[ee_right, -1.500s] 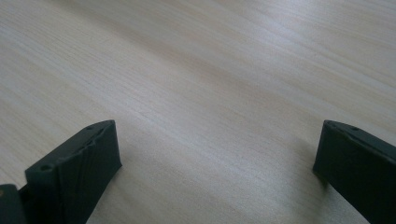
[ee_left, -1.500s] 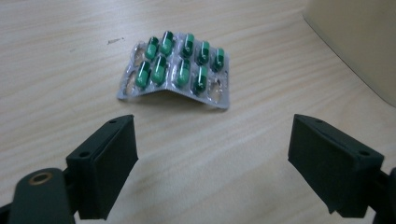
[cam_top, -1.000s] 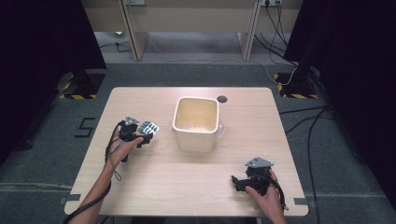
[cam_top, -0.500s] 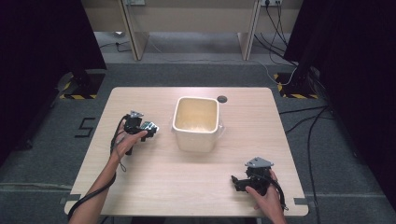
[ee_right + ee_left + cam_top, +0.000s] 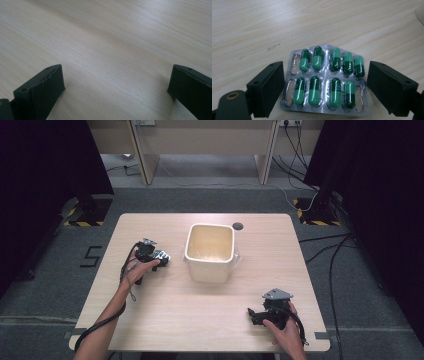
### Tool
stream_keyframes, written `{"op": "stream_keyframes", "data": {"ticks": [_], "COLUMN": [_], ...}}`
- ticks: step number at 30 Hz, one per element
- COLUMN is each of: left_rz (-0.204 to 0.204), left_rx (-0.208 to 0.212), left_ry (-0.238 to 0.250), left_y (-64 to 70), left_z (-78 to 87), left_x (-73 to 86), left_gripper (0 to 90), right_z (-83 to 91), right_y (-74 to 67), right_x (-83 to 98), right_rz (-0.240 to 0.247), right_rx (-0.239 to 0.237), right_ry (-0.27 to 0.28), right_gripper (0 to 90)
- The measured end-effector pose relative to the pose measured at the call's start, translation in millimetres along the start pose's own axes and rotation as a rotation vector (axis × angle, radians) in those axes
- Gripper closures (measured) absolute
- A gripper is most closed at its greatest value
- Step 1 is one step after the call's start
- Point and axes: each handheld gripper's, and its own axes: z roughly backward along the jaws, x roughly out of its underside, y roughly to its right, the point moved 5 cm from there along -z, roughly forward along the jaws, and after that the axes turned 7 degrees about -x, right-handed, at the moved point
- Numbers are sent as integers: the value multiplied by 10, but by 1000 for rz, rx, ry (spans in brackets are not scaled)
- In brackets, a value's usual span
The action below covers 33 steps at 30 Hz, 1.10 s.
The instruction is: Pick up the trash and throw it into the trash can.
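The high view places the left gripper (image 5: 159, 259) at centre left of the frame, on the wooden table (image 5: 200, 320), just left of the cream tub (image 5: 210, 251). There the blister pack (image 5: 162, 255) reads as no more than a small silvery patch at the gripper's tip.

The left gripper view resolves it: the blister pack (image 5: 325, 80) lies flat on the table at lower centre of the frame, two rows of green capsules, some pockets empty. Its long axis runs left to right, across the gap between the jaws; the capsules point up the frame.

The left gripper (image 5: 325, 87) has its jaws spread wide, flanking the pack's short ends. Whether the pads touch the foil cannot be told; no grasp is evident.

The right gripper (image 5: 256, 316) sits at lower right of the high view. In the right gripper view its jaws (image 5: 115, 92) stand wide apart over bare wood, holding nothing.
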Motion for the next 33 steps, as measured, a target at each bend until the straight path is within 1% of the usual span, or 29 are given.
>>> {"op": "stream_keyframes", "data": {"ticks": [4, 7, 8, 10, 16, 21, 25, 26, 27, 33], "left_rz": [-1, 9, 2, 1, -4, 13, 19, 24, 19, 26], "left_rx": [-11, -1, 1, 4, 11, 34, 55, 63, 69, 105], "left_ry": [-16, -17, -20, -21, -21, -12, 1, 7, 6, 21], "left_y": [13, 48, 49, 57, 70, 61, 52, 59, 61, 110], "left_z": [39, 69, 80, 97, 134, 202, 311, 340, 371, 522], "left_x": [14, 22, 27, 34, 57, 58, 24, 12, 3, -69], "left_gripper": [174, 243, 259, 289, 340, 349, 349, 349, 349, 348], "right_z": [0, 0, 0, 0, 1, 1, 0, 0, 0, 1], "right_y": [0, 0, 0, 0, 0, 0, 0, 0, 0, 0], "right_x": [0, 0, 0, 0, 0, 1, 0, 0, 0, 0], "right_rz": [0, 0, 0, 0, 0, 0, 0, 1, 0, 0], "right_rx": [0, 0, 0, 0, 0, 0, 1, 0, 1, 0], "right_ry": [0, 0, 0, 0, -2, -2, -1, -1, -1, -2], "right_gripper": [4, 4, 4, 4, 4, 4, 4, 4, 4, 4]}}
